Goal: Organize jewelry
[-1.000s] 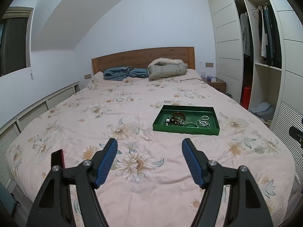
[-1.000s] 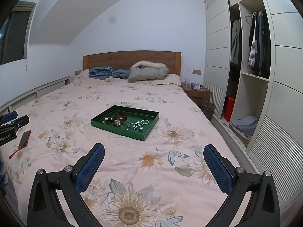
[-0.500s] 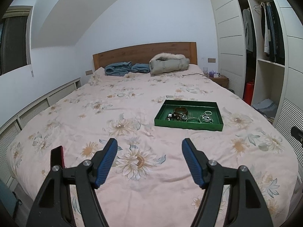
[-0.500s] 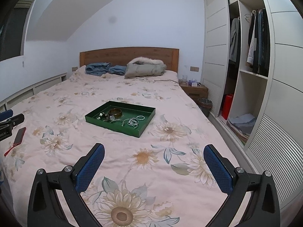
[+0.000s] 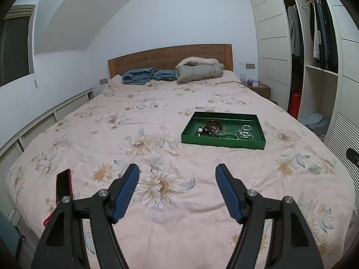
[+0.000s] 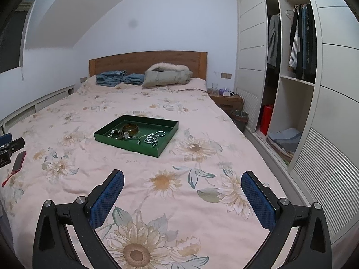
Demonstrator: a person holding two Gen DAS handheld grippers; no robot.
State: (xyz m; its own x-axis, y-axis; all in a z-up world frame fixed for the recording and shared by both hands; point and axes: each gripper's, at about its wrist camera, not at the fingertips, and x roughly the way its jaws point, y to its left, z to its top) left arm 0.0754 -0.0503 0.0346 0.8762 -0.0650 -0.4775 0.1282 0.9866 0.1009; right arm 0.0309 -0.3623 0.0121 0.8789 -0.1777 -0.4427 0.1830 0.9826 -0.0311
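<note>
Partly hidden phone (image 5: 63, 185), frame-cut left gripper (image 6: 9, 149)

tray (image 6: 167, 140): green | bedspread (image 6: 202, 168): pink, sunflower print | phone (image 5: 63, 185): red

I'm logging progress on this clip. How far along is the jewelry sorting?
Nothing looks sorted yet. The jewelry lies bunched in the green tray on the bed: a brown bangle, silver bracelets and dark pieces I can't make out. Nothing is in hand: the left gripper and right gripper are open, empty, short of the tray. Reaching it and all the sorting remain.
</note>
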